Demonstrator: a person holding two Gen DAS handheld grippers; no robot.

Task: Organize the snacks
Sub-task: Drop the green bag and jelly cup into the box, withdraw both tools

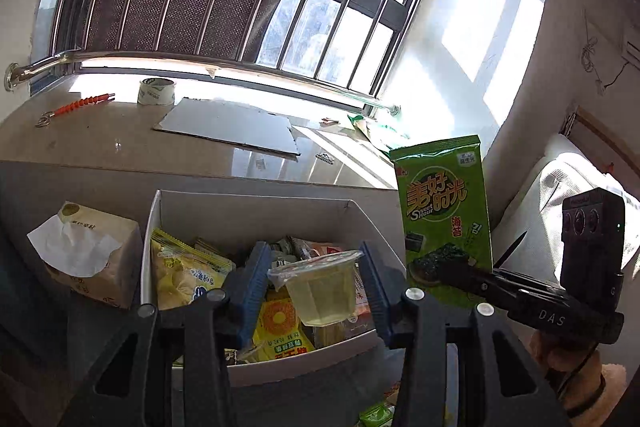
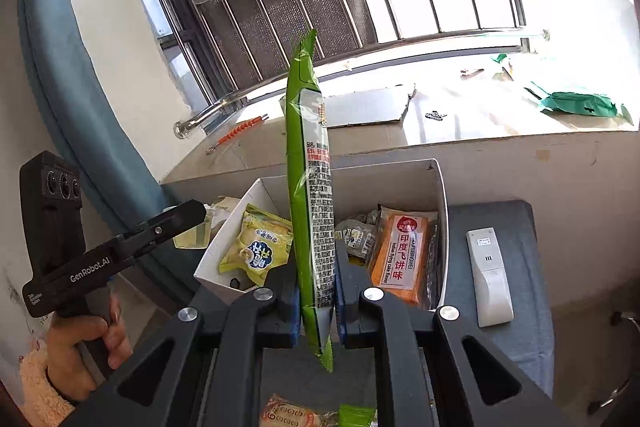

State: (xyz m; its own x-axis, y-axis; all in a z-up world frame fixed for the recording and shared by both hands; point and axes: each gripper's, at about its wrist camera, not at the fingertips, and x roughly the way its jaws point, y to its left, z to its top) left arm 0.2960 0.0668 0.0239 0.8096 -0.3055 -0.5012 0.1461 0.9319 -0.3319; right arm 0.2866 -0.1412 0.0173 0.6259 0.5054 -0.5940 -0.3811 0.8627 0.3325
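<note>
The snacks were mostly gathered in a white box (image 1: 248, 211) below the windowsill (image 1: 120, 143). A clear jelly cup (image 1: 318, 287) was clamped between the blue pads of the left gripper (image 1: 316, 287) and held above the box. A green seaweed packet (image 2: 312, 187) was pinched upright, edge-on, between the closed pads of the right gripper (image 2: 318, 301), also over the box. Inside the box, a yellow packet (image 2: 256, 247) lay at the left and an orange packet (image 2: 400, 259) at the right. A tissue pack (image 1: 88, 255) stood just beside the box, and a white remote (image 2: 490, 277) lay on a grey cushion (image 2: 528, 227) on the other side.
</note>
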